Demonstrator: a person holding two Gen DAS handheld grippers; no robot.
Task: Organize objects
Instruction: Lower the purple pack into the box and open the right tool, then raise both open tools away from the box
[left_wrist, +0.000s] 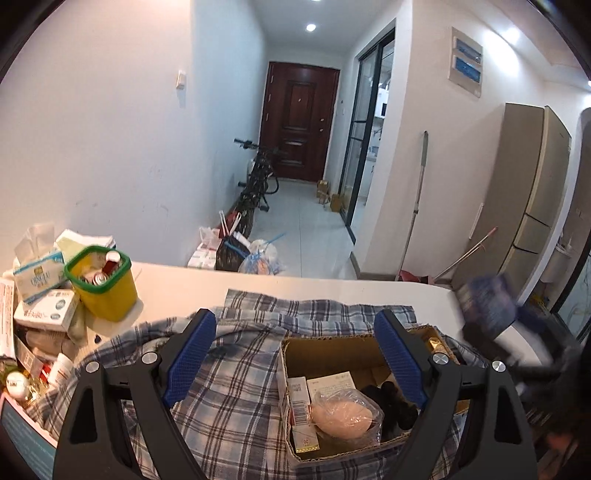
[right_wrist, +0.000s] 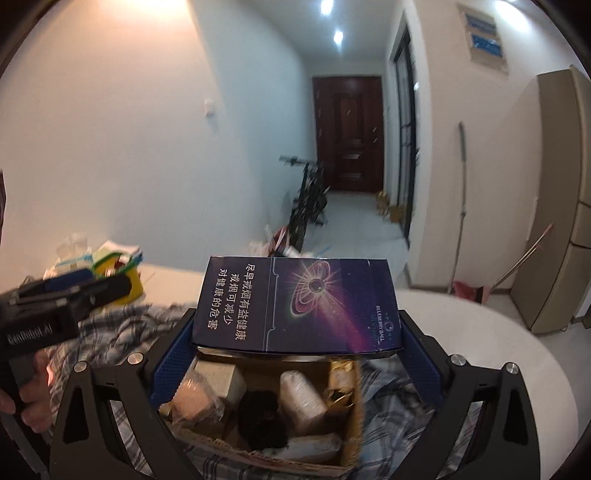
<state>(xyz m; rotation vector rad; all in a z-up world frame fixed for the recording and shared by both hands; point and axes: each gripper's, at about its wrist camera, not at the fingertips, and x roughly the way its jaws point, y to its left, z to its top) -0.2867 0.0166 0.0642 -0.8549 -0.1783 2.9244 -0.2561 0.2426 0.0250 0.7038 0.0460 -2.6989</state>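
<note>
One dark blue carton (right_wrist: 295, 304) fills the centre of the right wrist view, pinched by the right hand-held gripper (right_wrist: 295, 354) above a cardboard box (right_wrist: 352, 398) whose contents blur together. Left hand-held gripper (left_wrist: 295, 354) hangs spread and empty over the counter (left_wrist: 177, 288); lower right smears.

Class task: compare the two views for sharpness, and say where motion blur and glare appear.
Left wrist view: mostly sharp, but the right claw and its dark blue box smear at right. Right wrist view: box print crisp, hallway and cardboard box soft; ceiling lights flare.
</note>
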